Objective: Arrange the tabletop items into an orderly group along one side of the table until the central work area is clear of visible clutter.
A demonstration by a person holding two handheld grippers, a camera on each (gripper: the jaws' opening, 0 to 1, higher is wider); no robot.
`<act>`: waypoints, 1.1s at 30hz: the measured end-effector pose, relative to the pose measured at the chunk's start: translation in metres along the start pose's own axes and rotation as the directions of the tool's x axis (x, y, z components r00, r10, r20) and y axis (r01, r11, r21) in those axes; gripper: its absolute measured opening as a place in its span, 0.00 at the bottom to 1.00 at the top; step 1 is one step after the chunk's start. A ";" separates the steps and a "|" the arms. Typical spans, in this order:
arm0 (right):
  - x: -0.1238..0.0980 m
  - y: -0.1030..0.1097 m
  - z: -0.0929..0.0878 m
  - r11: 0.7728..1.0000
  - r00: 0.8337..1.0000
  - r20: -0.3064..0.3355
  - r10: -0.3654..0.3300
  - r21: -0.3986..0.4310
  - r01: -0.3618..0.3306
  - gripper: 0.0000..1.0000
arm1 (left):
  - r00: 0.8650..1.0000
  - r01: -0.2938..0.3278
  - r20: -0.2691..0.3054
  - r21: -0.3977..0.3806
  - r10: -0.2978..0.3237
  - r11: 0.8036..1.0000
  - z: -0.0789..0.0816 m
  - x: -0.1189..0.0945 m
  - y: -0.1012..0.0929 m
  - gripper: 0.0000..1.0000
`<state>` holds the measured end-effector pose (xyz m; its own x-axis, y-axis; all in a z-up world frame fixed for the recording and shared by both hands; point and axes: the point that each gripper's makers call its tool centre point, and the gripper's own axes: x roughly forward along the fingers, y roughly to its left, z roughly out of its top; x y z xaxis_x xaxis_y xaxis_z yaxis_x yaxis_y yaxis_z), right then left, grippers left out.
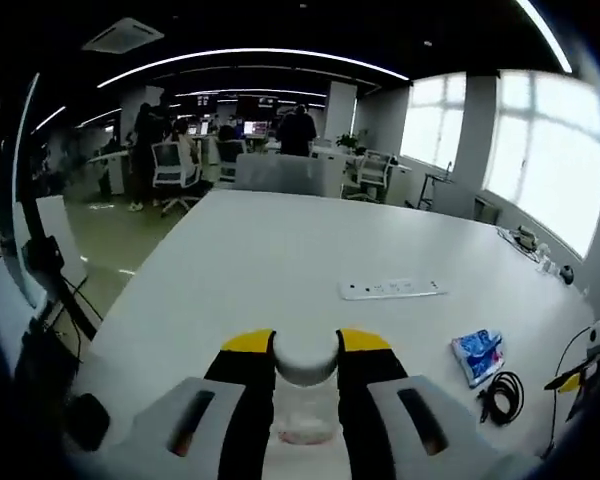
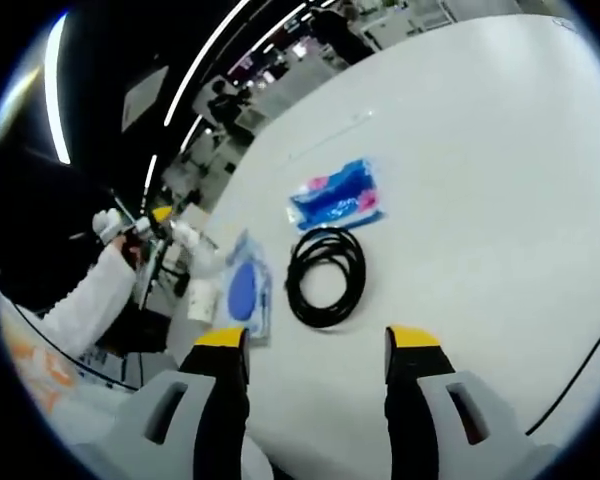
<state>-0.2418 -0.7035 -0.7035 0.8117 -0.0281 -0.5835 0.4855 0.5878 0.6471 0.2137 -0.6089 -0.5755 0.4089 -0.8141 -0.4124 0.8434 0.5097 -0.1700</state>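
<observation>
Left gripper view looks along the broad white worktop, where a white power strip lies far out, and the left claw is clenched on a clear cup. In the right gripper view the right claw stands released, near a coiled black cable, with a blue packet just beyond.

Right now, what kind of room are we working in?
Most likely an open-plan office: a large white table, desks with monitors and swivel chairs further back, people standing among them, strip lights overhead and big windows.
</observation>
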 end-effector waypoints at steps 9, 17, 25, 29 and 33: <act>-0.006 -0.005 0.006 1.000 0.999 0.033 -0.015 0.006 0.015 0.53 | 1.000 -0.011 0.025 0.123 0.008 0.992 0.035 0.029 0.023 0.21; -0.006 -0.004 -0.002 1.000 1.000 0.017 -0.023 0.012 0.022 0.53 | 0.999 0.010 -0.044 0.126 -0.004 0.992 -0.006 0.043 0.036 0.21; -0.003 -0.001 -0.006 1.000 1.000 -0.006 -0.019 0.004 0.019 0.53 | 0.997 0.029 -0.075 0.132 -0.020 0.991 -0.031 0.041 0.033 0.21; 0.000 0.000 -0.007 1.000 1.000 -0.017 -0.010 -0.003 0.010 0.53 | 0.998 0.035 -0.064 0.138 -0.027 0.990 -0.026 0.039 0.032 0.21; 0.002 0.002 -0.009 1.000 1.000 -0.031 -0.002 -0.010 0.002 0.53 | 0.997 0.059 -0.064 0.167 -0.049 0.984 -0.026 0.038 0.029 0.22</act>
<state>-0.2421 -0.6950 -0.7085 0.8004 -0.0044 -0.5995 0.4837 0.5956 0.6414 0.2448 -0.6177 -0.6199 0.3441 -0.8184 -0.4603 0.9124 0.4071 -0.0417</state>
